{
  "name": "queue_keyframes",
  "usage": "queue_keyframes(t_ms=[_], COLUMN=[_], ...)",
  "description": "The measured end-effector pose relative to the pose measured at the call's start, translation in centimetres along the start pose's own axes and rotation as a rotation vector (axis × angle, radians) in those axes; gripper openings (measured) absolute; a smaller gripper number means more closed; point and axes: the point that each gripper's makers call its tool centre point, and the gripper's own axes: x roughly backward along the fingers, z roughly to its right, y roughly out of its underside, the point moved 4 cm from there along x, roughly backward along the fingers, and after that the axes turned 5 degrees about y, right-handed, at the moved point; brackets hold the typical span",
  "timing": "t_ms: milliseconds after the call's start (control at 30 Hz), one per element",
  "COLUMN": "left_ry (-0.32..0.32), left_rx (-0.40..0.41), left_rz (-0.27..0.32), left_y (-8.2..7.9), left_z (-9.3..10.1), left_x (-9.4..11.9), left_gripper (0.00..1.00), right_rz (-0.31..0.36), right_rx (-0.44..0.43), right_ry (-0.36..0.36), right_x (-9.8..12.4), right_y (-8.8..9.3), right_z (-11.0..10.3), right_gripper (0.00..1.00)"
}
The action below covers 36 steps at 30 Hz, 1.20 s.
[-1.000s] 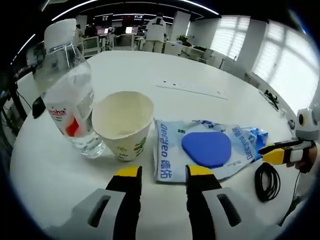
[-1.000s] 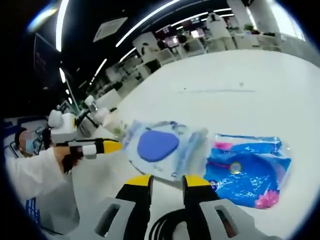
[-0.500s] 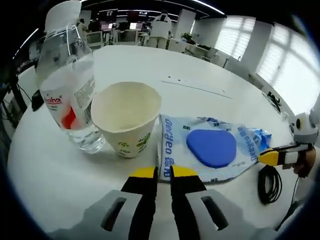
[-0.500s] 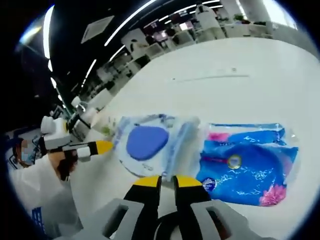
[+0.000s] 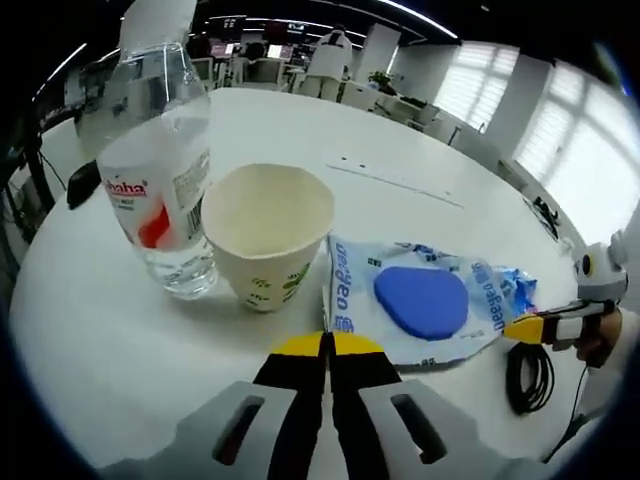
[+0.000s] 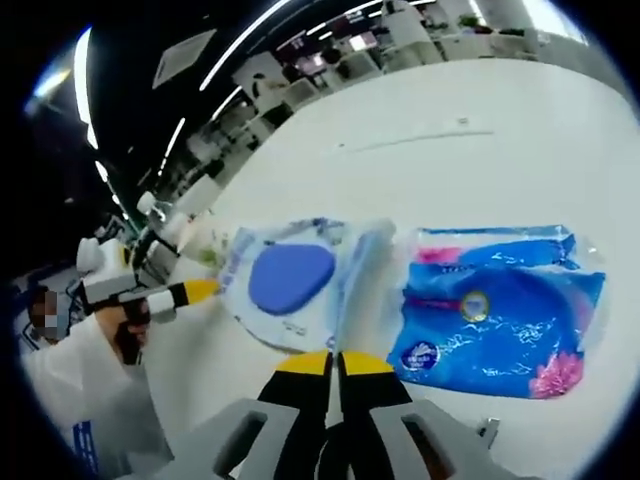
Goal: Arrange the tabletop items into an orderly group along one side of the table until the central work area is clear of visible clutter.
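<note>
While the left gripper (image 5: pixel 327 345) is being held just above the white table (image 5: pixel 100 340), its yellow-tipped jaws are being pressed together with nothing between them. Just beyond the tips, the wipes pack with a blue lid (image 5: pixel 425 300) is lying flat on the table, its near edge close to the jaws. Touching or almost touching the far-left corner of that pack, a paper cup (image 5: pixel 268 235) is standing upright and open. Beside the cup, on the side away from the pack, a clear water bottle (image 5: pixel 160 170) with a red and white label is standing upright, close against the cup. At the other end of the pack, a coil of black cable (image 5: pixel 528 362) is lying on the table, and the right gripper is being seen above it, its yellow tip near the pack's edge.

In the right gripper view, the right gripper (image 6: pixel 333 362) is likewise being kept closed, its jaws meeting; whether the dark cable beneath them is being pinched cannot be told. Past those tips the same wipes pack (image 6: pixel 295 285) is lying, and a blue tissue packet (image 6: pixel 500 310) is lying just beside it, nearly touching. The left gripper is being held by a person's hand (image 6: pixel 128 325) at the pack's other side.
</note>
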Motion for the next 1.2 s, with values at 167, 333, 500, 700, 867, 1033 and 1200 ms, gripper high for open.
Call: queue_keyframes(t_ms=[167,333,500,700,867,1033,1200], left_ry=[-0.008,-0.006,-0.007,0.007,-0.033,-0.011,-0.001], left_rx=[0.078,0.086,0.100,0.027,-0.068,-0.215,-0.291], left_rz=[0.050,0.041,0.060,0.075,0.072,0.057,0.014], left_y=[-0.2,0.3,0.4,-0.4,-1.2,-2.0,-1.2], left_z=[-0.8,0.0,0.9,1.8,1.7,4.1,4.9], left_x=[0.2,0.5,1.3,1.6,1.5,1.0,-0.8], left_gripper=[0.00,0.00,0.00,0.03,0.15,0.19,0.31], right_rz=[0.009,-0.005,0.000,0.014,0.024,0.037,0.042], right_rx=[-0.105,-0.125,-0.174,-0.137,-0.078,-0.031,-0.001], right_ry=[0.009,0.020,-0.007,0.003,-0.033,-0.030,-0.015], right_x=[0.0,-0.1,0.1,0.5,0.4,1.1,1.4], right_y=[0.1,0.4,0.2,0.4,0.4,0.7,0.7], right_z=[0.2,0.5,0.1,-0.2,-0.8,-1.1,-0.6], right_gripper=[0.00,0.00,0.00,0.00,0.05,0.15,0.13])
